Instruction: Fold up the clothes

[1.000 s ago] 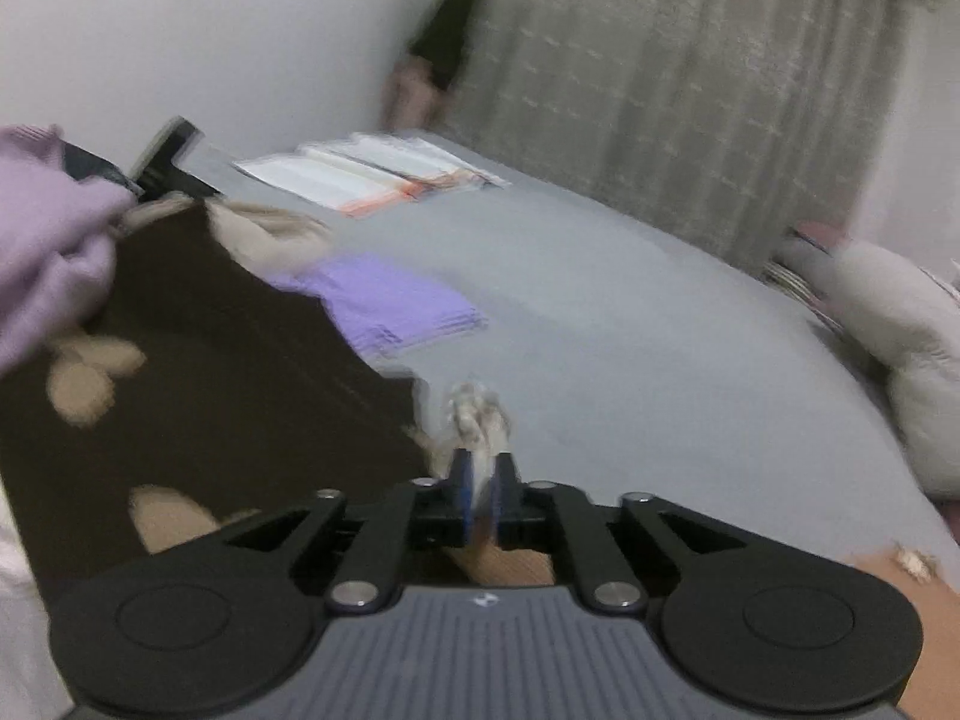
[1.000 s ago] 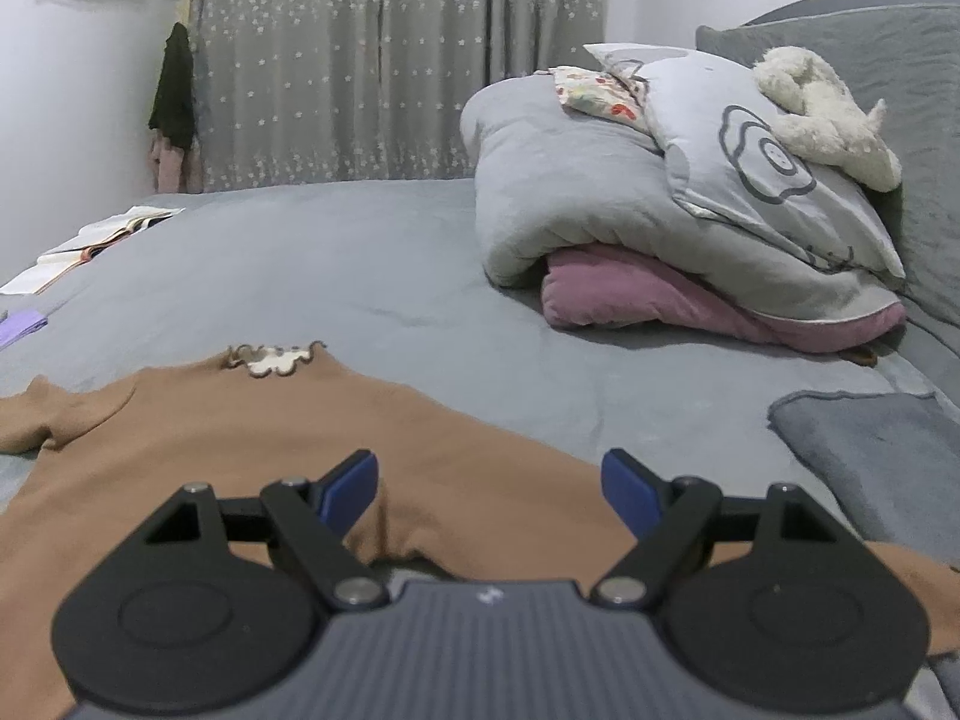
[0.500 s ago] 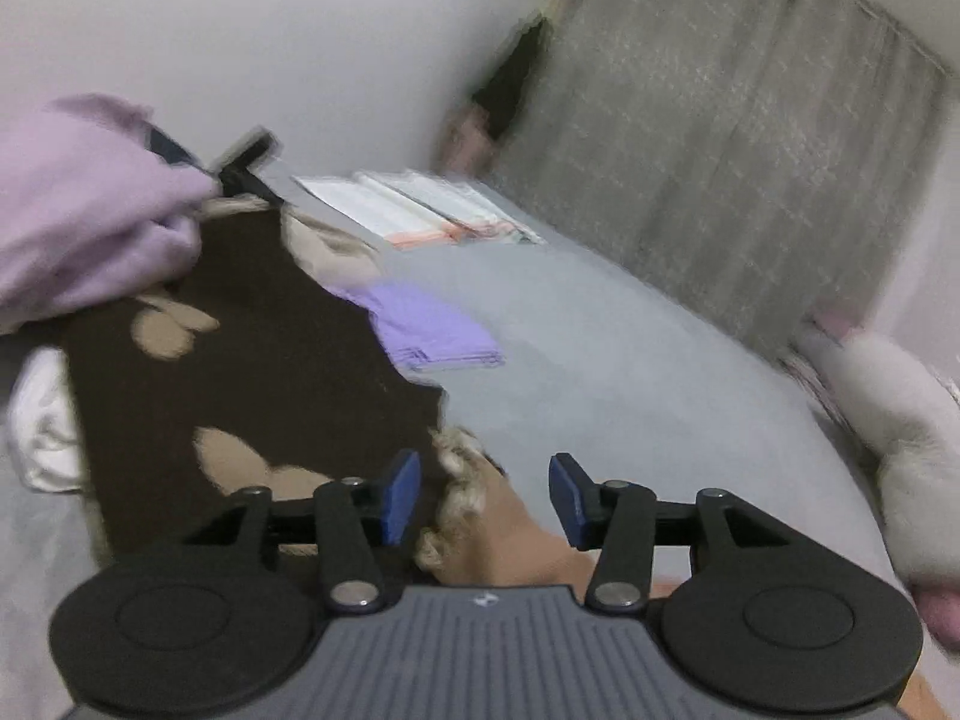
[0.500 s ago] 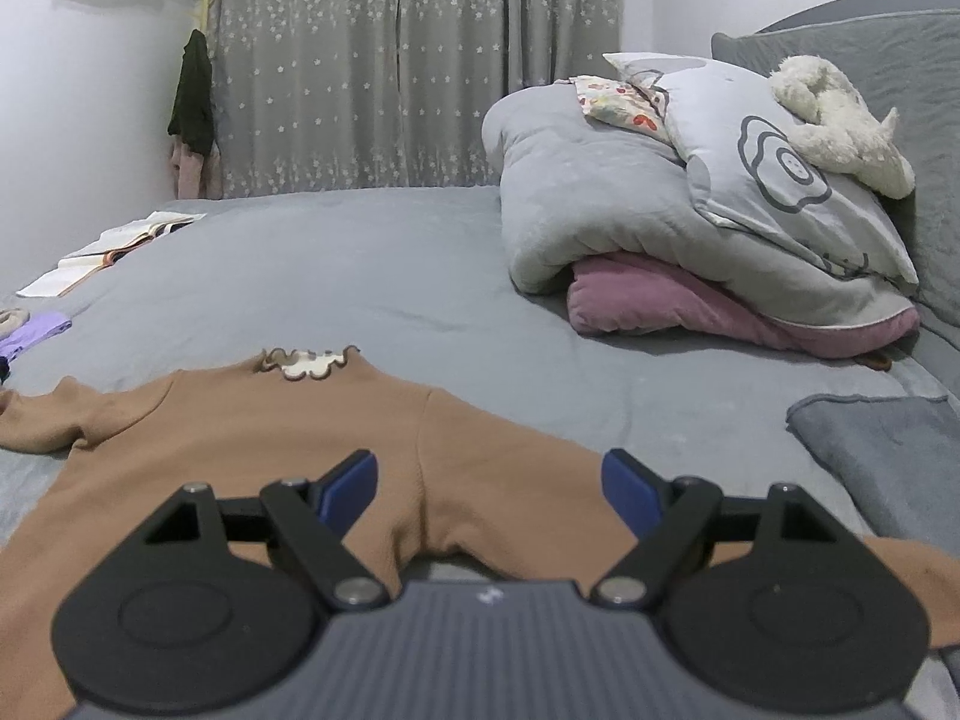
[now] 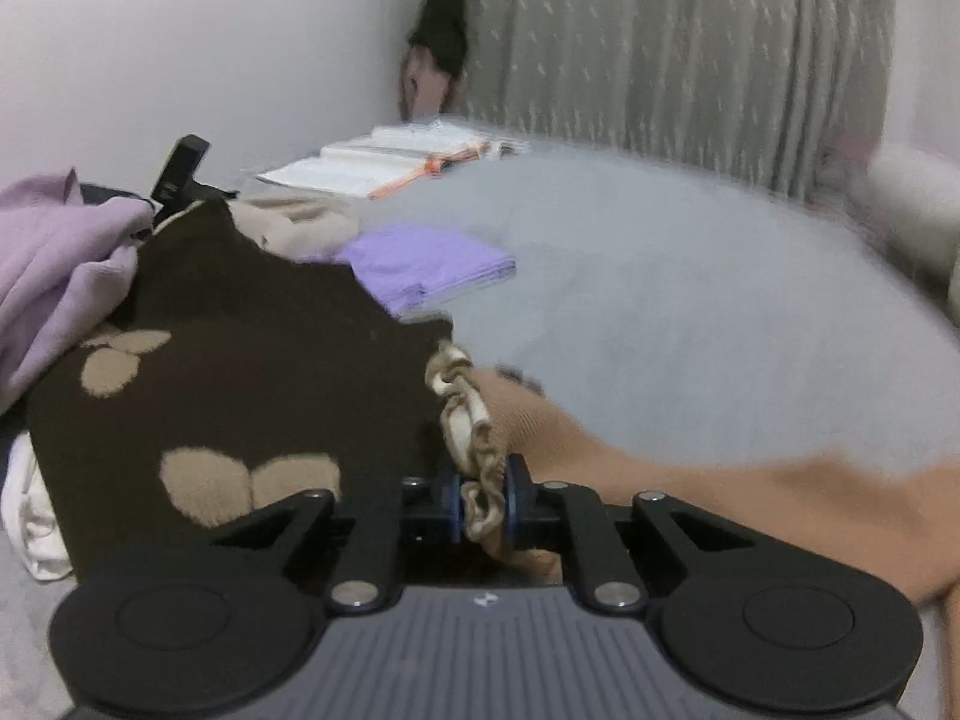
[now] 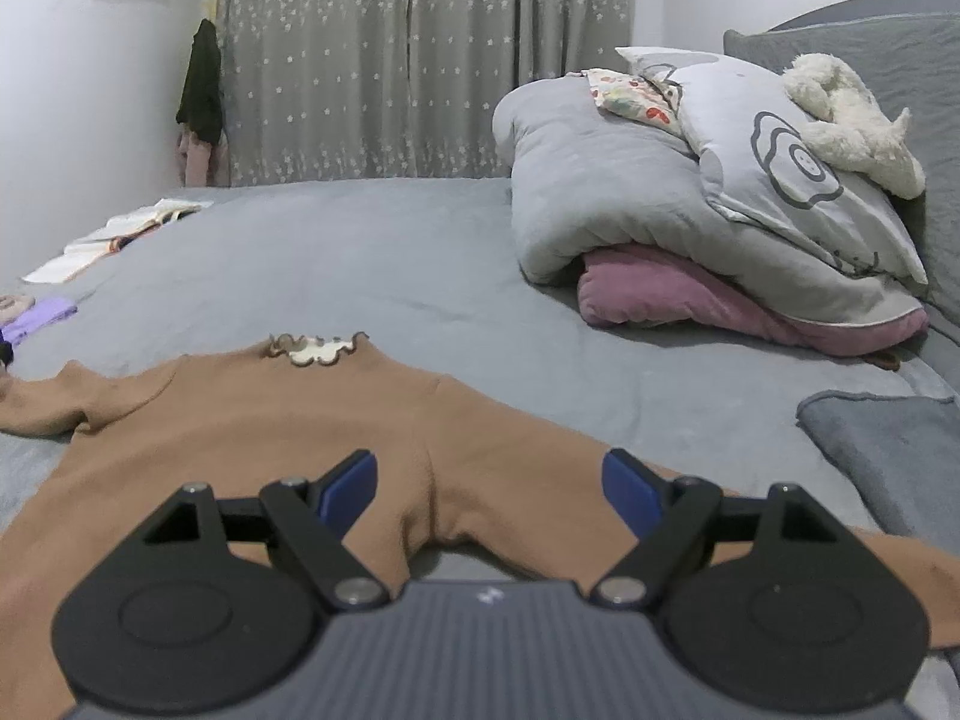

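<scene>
A tan long-sleeved top (image 6: 240, 414) with a ruffled cream collar (image 6: 315, 348) lies spread on the grey bed (image 6: 390, 264). My right gripper (image 6: 489, 483) hovers open just above its near edge, with nothing between the blue pads. In the left wrist view the top's sleeve (image 5: 690, 480) runs in from the right. The sleeve's ruffled cuff (image 5: 462, 408) sits between the jaws of my left gripper (image 5: 483, 501), which are closing, and the pads press on the frill.
Left of the cuff a dark brown garment with tan patches (image 5: 240, 360) lies beside a lilac one (image 5: 48, 258), a folded purple cloth (image 5: 420, 264) and open books (image 5: 390, 162). A folded duvet with pillows (image 6: 690, 198) and a grey blanket (image 6: 888, 444) fill the right side.
My left gripper opened half a second ago with the cuff loose in front of it, then closed on the ruffled cuff. The right gripper stayed open and still.
</scene>
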Available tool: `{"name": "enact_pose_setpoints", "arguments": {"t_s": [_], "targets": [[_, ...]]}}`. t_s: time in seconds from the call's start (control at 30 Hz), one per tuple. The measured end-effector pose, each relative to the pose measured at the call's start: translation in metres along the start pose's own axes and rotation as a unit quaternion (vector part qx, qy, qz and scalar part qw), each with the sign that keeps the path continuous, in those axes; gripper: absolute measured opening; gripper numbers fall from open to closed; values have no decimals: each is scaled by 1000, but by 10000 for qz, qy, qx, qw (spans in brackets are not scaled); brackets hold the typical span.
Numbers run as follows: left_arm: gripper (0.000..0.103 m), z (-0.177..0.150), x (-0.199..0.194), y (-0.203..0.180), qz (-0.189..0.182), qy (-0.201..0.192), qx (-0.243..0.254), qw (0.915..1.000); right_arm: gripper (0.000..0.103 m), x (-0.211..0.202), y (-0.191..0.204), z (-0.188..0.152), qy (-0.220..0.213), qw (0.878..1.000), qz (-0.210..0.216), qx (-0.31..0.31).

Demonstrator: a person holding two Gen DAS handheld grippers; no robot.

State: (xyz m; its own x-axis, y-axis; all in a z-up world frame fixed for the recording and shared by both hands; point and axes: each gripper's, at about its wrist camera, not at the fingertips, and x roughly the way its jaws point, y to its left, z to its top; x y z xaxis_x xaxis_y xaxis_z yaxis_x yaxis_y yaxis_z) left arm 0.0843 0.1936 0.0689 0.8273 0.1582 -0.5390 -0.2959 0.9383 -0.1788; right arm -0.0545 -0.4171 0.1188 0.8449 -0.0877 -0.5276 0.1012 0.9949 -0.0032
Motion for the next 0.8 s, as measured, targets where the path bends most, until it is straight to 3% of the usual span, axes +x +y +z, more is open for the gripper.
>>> {"name": "enact_pose_setpoints", "arguments": {"t_s": [0.1, 0.23, 0.33, 0.4, 0.47, 0.53, 0.57, 0.6, 0.7, 0.8], "targets": [[9, 7, -14, 27, -105, -603, -690, 9957, 82, -4, -6, 0, -52, 9999, -63, 71], [10, 2, -8, 22, -4, -590, -629, 9963, 82, -6, -12, -2, -21, 9999, -130, 84], [15, 2, -1, 31, -1, -500, -988, 9939, 82, -11, -14, -3, -27, 9999, -120, 87], [16, -1, -14, 48, 247, -700, -1546, 9852, 82, -16, -16, -3, -43, 9999, -89, 89], [18, -1, -36, 67, 459, -1091, -2145, 9695, 89, -21, -20, -5, -28, 9999, -61, 89], [26, 1, -58, 73, 194, -1199, -2336, 9647, 91, -28, -26, -9, 29, 10000, -30, 89], [35, 3, -68, 72, -20, -1143, -2352, 9652, 92, -30, -29, -10, 59, 9999, -6, 100], [45, 2, -81, 64, -484, -807, -2197, 9710, 92, -33, -33, -13, 110, 9998, 48, 136], [54, -19, -107, 24, -1443, 119, -1436, 9790, 92, -41, -47, -23, 322, 9983, 318, 358], [55, -75, -141, -34, -2090, 1111, -441, 9706, 92, -49, -64, -39, 682, 9905, 846, 847]]}}
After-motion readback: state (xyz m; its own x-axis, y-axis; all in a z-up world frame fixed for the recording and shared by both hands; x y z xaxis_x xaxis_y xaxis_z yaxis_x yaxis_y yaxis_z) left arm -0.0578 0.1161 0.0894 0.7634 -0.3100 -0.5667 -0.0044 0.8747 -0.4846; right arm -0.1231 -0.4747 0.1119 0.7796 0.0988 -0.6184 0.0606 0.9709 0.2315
